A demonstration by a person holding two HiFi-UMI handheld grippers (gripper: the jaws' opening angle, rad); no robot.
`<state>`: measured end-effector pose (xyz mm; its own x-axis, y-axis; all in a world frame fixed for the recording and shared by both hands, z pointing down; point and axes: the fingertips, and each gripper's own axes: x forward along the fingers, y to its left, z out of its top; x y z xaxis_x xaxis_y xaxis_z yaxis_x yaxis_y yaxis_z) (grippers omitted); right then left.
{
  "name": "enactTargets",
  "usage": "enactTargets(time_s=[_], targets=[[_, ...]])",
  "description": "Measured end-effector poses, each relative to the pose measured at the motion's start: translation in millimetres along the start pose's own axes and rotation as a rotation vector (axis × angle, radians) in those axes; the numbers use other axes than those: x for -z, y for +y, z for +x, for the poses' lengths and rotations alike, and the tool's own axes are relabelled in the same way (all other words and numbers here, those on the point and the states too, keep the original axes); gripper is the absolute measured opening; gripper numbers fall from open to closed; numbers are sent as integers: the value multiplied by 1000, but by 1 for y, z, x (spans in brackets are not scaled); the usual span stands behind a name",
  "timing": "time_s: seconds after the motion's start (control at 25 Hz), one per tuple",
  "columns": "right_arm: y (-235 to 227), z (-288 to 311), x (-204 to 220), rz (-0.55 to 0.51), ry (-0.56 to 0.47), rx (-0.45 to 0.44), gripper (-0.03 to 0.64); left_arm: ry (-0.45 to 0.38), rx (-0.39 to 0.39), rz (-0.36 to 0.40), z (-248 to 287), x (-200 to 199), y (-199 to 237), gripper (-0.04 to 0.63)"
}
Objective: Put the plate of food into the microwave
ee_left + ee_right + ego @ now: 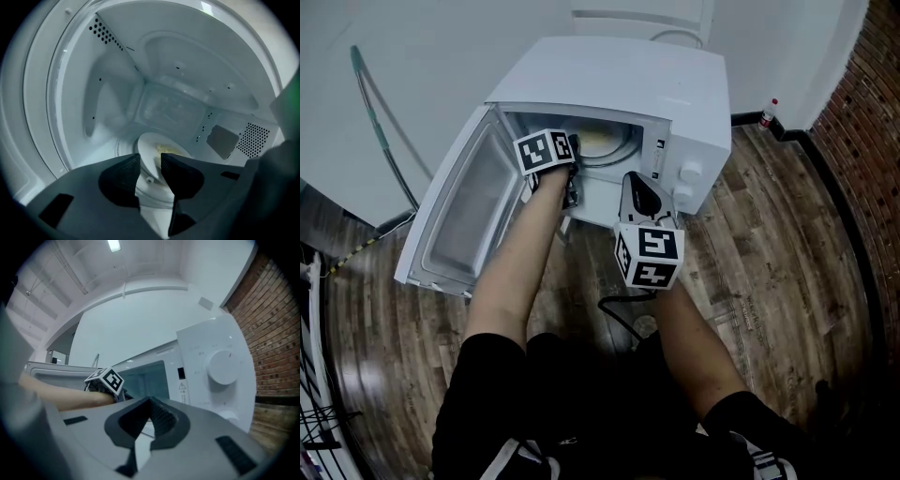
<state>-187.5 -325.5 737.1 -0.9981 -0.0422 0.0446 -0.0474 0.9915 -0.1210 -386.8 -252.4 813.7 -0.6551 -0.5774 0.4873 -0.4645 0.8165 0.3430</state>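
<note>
The white microwave (609, 84) stands on the wooden floor with its door (459, 220) swung open to the left. Inside it lies the white plate (149, 157), with yellowish food (168, 150) on it, over the glass turntable (152, 199). My left gripper (150, 161) reaches into the cavity. Its jaws are open, with the plate's near rim in the gap between them and the pads off it. My right gripper (149, 404) hangs shut and empty in front of the microwave's control panel (224, 366), outside the cavity.
A brick wall (862, 112) runs along the right. A small bottle (767, 112) stands by the white back wall. A black cable (619, 314) lies on the floor before the microwave. A green-tipped hose (380, 122) curves along the wall at left.
</note>
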Motion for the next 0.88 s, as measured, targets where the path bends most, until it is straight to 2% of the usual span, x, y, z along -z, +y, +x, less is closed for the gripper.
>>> enactTargets(time_s=[0.24, 0.44, 0.48, 0.56, 0.88], targets=[[6, -7, -7, 24, -16, -24, 6, -27, -62, 96, 6, 6, 5, 135], [7, -7, -11, 27, -30, -35, 6, -107, -80, 193, -10, -12, -3, 133], [8, -6, -10, 30, -27, -36, 6, -127, -78, 207, -17, -15, -6, 129], [11, -2, -7, 36, -16, -39, 6, -168, -61, 224, -35, -19, -15, 12], [26, 7, 9, 38, 34, -37, 6, -357, 32, 316, -125, -8, -48, -2]])
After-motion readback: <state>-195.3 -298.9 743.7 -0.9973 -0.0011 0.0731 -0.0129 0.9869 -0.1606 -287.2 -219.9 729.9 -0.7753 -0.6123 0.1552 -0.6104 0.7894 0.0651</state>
